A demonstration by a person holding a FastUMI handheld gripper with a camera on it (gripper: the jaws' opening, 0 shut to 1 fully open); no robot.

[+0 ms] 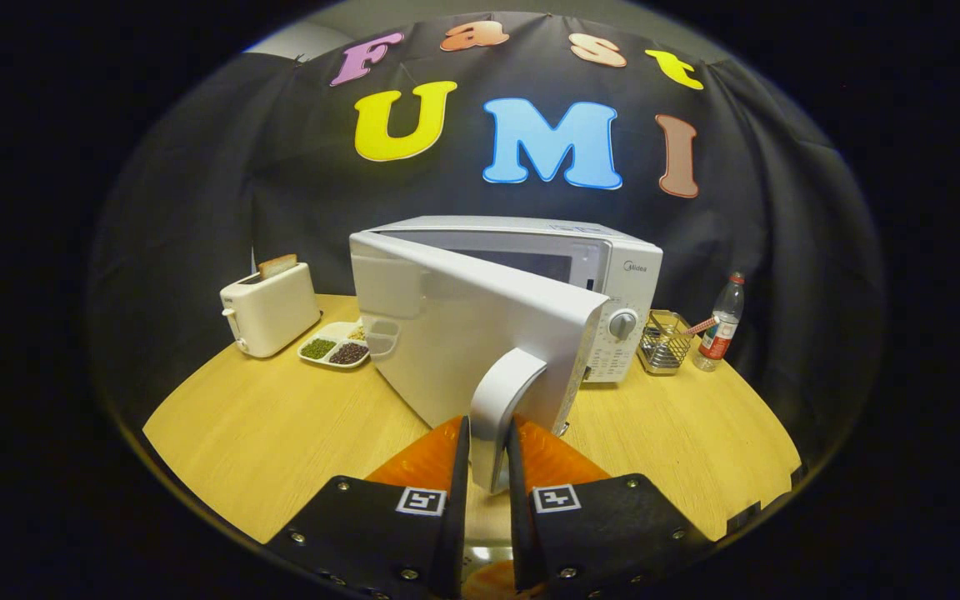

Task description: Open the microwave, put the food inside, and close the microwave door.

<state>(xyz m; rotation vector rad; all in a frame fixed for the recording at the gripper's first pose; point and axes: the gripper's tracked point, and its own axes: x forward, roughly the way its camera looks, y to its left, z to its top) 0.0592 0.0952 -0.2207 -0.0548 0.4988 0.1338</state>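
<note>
The gripper (488, 454) fingers are pinching the curved, smooth plastic handle (501, 408) between them, both pressing on it. The microwave (613, 275) door (463, 333) is standing partly open just ahead, so I judge opening is underway; loading and closing are remaining. The divided food tray (334, 348) is sitting well beyond on the wood-grain desk (263, 433), beside a boxy toaster (270, 310)

Dark screw-studded gripper (488, 467) blocks, each bearing a square marker.
</note>
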